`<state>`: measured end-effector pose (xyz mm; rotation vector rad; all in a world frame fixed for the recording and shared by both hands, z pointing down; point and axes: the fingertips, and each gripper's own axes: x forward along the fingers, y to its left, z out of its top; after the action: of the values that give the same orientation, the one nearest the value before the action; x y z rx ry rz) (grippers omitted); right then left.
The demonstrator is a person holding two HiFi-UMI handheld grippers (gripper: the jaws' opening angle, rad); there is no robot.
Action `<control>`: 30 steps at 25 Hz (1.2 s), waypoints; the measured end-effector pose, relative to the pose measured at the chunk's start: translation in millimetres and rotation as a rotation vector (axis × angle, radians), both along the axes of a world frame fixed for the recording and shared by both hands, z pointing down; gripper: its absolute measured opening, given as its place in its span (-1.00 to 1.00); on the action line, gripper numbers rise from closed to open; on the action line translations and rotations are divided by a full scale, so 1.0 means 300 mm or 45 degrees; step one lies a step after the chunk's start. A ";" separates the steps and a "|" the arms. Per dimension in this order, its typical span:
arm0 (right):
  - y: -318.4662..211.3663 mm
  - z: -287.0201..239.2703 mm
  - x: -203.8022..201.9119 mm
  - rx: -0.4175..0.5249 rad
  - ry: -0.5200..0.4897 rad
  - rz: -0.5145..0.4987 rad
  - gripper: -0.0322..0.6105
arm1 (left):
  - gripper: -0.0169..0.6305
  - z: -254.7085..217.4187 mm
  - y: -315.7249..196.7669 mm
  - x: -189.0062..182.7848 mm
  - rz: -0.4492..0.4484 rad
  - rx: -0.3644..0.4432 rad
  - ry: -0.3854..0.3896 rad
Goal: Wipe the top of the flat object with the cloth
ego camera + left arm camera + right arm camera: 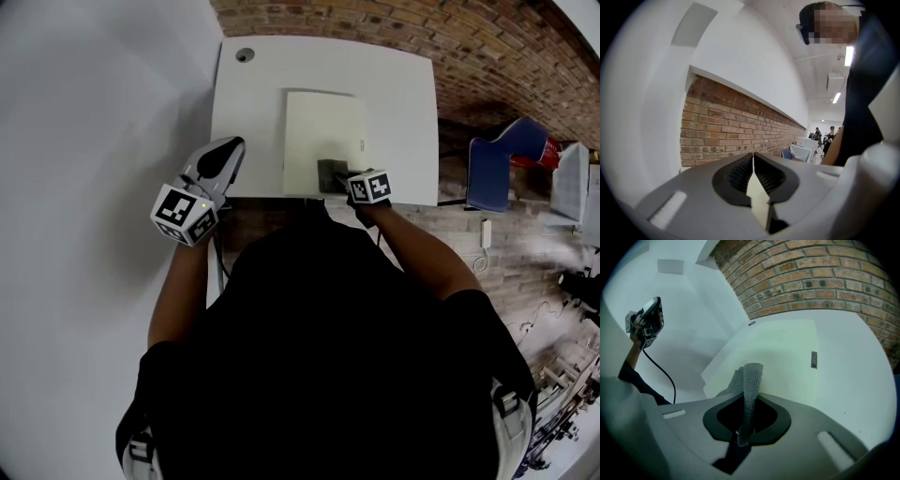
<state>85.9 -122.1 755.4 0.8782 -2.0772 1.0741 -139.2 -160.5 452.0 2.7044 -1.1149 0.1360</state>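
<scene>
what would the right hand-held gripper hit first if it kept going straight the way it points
Most likely the top of the pale flat object, which fills the view just past the grey cloth clamped in the right hand-held gripper. The brick wall lies further behind; exact depth is unclear.

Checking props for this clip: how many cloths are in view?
1. The grey cloth is clamped in the right gripper, at the near edge of the pale flat object on the white table. None in the shut left gripper.
</scene>
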 end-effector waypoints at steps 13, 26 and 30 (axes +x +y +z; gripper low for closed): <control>0.010 0.004 0.126 0.038 0.039 0.094 -0.87 | -0.93 -0.001 -0.025 0.021 0.038 0.002 0.005; 0.029 0.014 0.269 0.007 0.042 0.261 -0.87 | -0.93 0.002 -0.030 0.097 0.094 -0.003 0.010; 0.035 0.006 0.272 0.013 0.048 0.263 -0.87 | -0.93 -0.008 -0.024 0.122 0.107 0.000 0.004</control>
<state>167.4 -111.5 757.1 1.1293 -1.9947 1.1446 -102.4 -167.8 449.5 2.7512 -1.0009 0.1447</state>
